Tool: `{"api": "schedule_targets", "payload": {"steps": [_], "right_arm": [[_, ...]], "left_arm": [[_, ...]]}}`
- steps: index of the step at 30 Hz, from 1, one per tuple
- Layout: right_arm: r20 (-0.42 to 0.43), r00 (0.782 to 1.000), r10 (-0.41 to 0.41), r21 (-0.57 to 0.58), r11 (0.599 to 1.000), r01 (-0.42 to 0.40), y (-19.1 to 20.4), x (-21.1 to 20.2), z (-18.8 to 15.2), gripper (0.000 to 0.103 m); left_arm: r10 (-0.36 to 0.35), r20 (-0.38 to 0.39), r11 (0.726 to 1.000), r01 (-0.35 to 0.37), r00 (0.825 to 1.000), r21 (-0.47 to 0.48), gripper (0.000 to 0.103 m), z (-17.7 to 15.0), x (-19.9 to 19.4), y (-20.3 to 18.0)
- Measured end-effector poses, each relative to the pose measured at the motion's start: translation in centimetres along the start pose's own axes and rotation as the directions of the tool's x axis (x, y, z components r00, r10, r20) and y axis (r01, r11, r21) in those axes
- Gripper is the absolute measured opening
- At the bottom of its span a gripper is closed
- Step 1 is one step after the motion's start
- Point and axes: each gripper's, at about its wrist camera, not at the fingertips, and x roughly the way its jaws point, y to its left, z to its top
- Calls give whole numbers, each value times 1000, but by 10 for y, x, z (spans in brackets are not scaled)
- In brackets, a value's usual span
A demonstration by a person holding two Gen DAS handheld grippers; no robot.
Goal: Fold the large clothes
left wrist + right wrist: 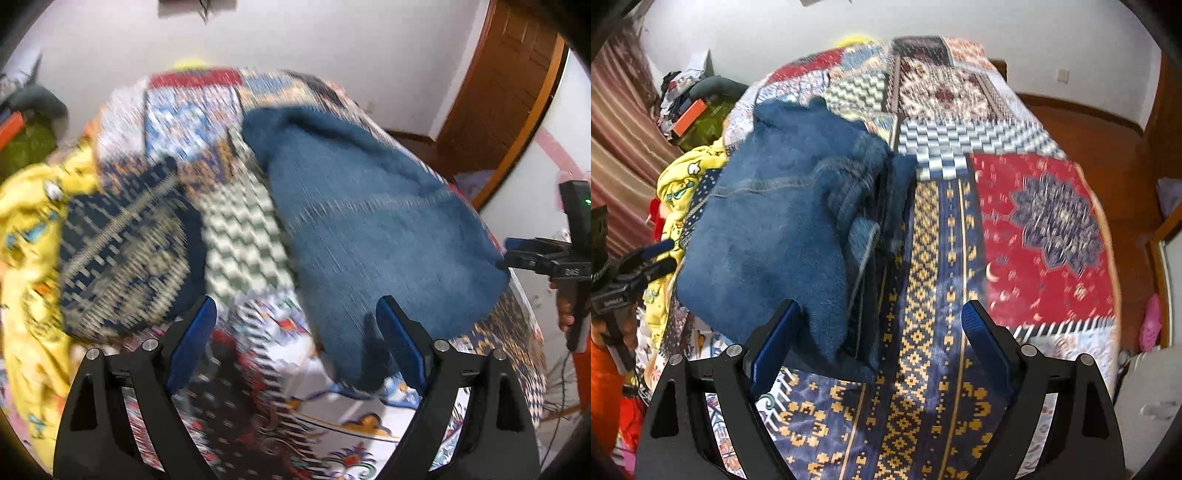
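A large blue fleece garment lies folded on the patchwork bed cover; it also shows in the right wrist view, with denim-like layers at its right edge. My left gripper is open and empty, its right finger over the garment's near corner. My right gripper is open and empty, its left finger beside the garment's near end. The right gripper shows at the far right of the left wrist view. The left gripper shows at the far left of the right wrist view.
The patchwork cover spreads over the whole bed. A yellow printed garment lies heaped at the bed's left side. Clutter with an orange box sits by the wall. Wooden floor and a door are on the right.
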Motion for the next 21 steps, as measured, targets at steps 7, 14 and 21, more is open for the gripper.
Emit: {"api": "schedule_targets", "payload": {"steps": [7, 14, 21], "right_arm": [[135, 990, 48, -36, 998, -43, 16, -22, 44, 87], [40, 992, 121, -4, 993, -121, 15, 34, 82, 87], [-124, 959, 254, 161, 959, -233, -19, 111, 83, 87]], "left_arm": [[-33, 86, 999, 35, 996, -25, 88, 43, -11, 12], [-218, -21, 964, 212, 976, -157, 88, 66, 50, 19], [-393, -158, 883, 324, 906, -340, 88, 58, 124, 29]]}}
